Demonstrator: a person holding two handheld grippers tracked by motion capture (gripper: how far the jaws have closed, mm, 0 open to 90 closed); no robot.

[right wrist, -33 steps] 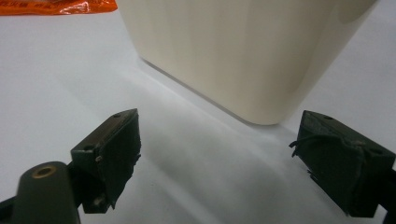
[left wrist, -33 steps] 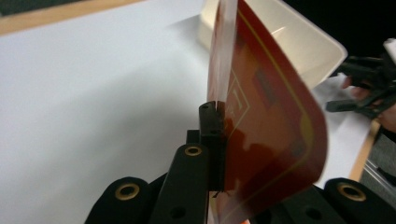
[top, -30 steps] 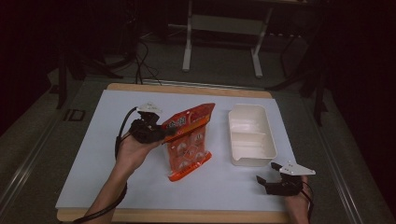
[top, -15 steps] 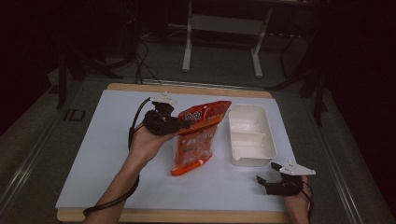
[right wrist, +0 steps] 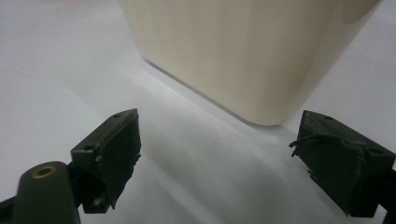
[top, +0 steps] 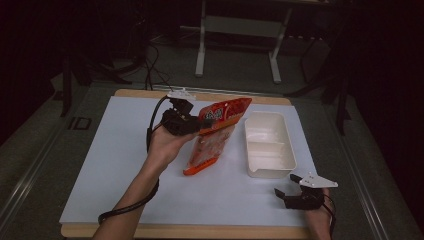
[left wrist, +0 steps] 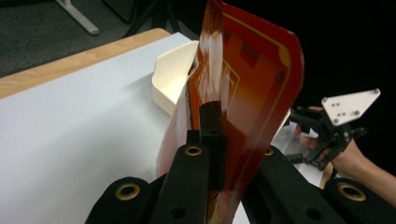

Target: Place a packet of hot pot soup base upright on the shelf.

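Note:
An orange-red snack bag [top: 215, 131] hangs above the white table [top: 110, 165], its lower end near the surface. My left gripper [top: 192, 121] is shut on the bag's upper part. In the left gripper view the bag [left wrist: 252, 93] stands upright, clamped between the jaws of that gripper [left wrist: 219, 140]. To the right of the bag sits a cream two-compartment container [top: 269, 143], also seen as a pale container wall [right wrist: 243, 51] in the right gripper view. My right gripper [top: 286, 192] rests open on the table just in front of the container, and its open jaws around my right gripper's gap [right wrist: 219, 154] hold nothing.
The table's wooden edge [top: 200, 231] runs along the front. Dark floor, cables and a metal stand [top: 235, 30] lie beyond the far edge. The white surface left of the bag is bare.
My left gripper has lifted the snack bag off the table and carried it right and farther away, toward the container. The right gripper has stayed still.

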